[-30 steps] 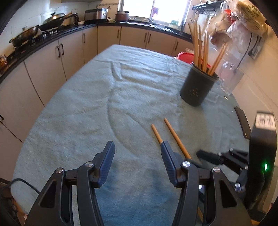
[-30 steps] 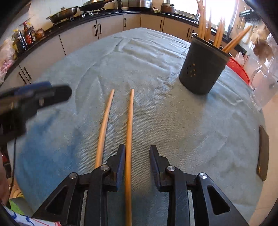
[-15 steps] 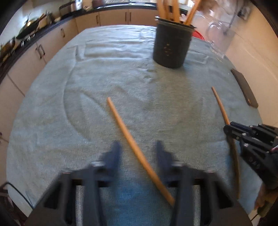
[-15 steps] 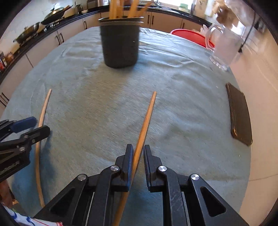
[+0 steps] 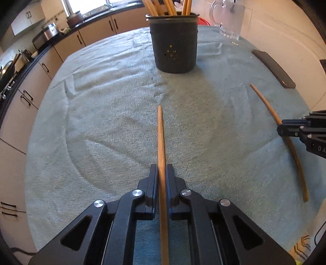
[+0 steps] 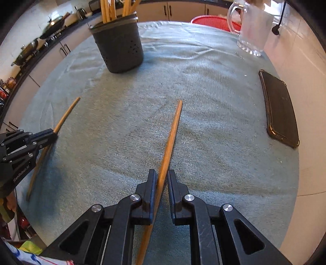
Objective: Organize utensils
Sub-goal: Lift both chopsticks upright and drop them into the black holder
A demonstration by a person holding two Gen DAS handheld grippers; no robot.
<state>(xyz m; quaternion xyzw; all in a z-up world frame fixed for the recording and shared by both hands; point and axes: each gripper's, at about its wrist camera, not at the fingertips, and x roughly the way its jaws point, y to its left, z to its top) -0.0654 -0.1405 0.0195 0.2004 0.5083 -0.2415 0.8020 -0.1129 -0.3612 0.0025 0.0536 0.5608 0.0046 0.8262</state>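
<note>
Left wrist view: the left gripper (image 5: pixel 162 179) has just clamped one chopstick (image 5: pixel 161 142) mid-bench — pickup begun. Right wrist view: the right gripper (image 6: pixel 162 181) has likewise clamped the other chopstick (image 6: pixel 170 142), short of the holder (image 6: pixel 118 51).

Chopstick tops in the holder (image 5: pixel 173 46) — and both gripped sticks' rear ends — cropped.

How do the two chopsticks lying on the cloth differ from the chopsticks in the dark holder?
The two loose chopsticks lie flat on the cloth; those in the holder stand nearly upright. Each loose one sits between closed gripper fingers, left gripper and right gripper; the holder's chopsticks are untouched. All look wooden.
</note>
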